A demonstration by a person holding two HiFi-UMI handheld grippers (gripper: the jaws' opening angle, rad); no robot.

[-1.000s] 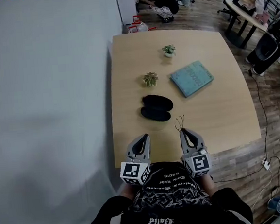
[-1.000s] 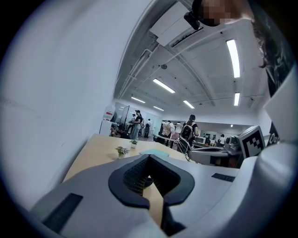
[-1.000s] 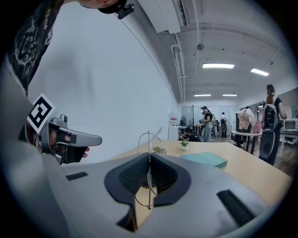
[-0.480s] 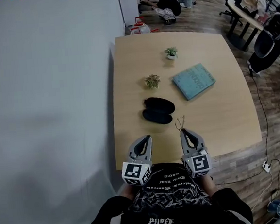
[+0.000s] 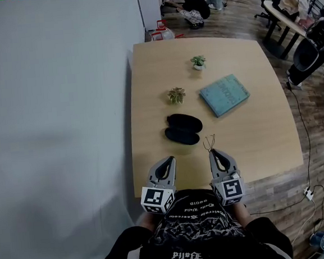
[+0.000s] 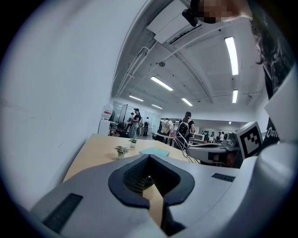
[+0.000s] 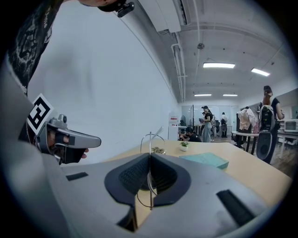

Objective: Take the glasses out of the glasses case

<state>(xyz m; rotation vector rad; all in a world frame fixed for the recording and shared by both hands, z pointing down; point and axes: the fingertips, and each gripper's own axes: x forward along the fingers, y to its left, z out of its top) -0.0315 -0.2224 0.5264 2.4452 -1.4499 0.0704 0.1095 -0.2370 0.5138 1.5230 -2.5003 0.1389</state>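
Observation:
The black glasses case (image 5: 182, 129) lies open in two halves on the wooden table (image 5: 263, 128), just beyond both grippers. Thin wire-framed glasses (image 5: 209, 143) stick up from my right gripper (image 5: 215, 152), which is shut on them above the table's near edge. In the right gripper view the wire frame (image 7: 150, 139) runs between the closed pads and rises above the tips of the right gripper (image 7: 150, 158). My left gripper (image 5: 168, 160) hovers beside it on the left, shut with nothing in it. The left gripper (image 6: 149, 159) shows its jaws closed together.
Two small potted plants (image 5: 176, 95) (image 5: 198, 62) and a teal book (image 5: 224, 94) sit farther back on the table. A white wall (image 5: 53, 107) runs along the left. Cables and a chair (image 5: 310, 51) are on the floor to the right; people stand in the background.

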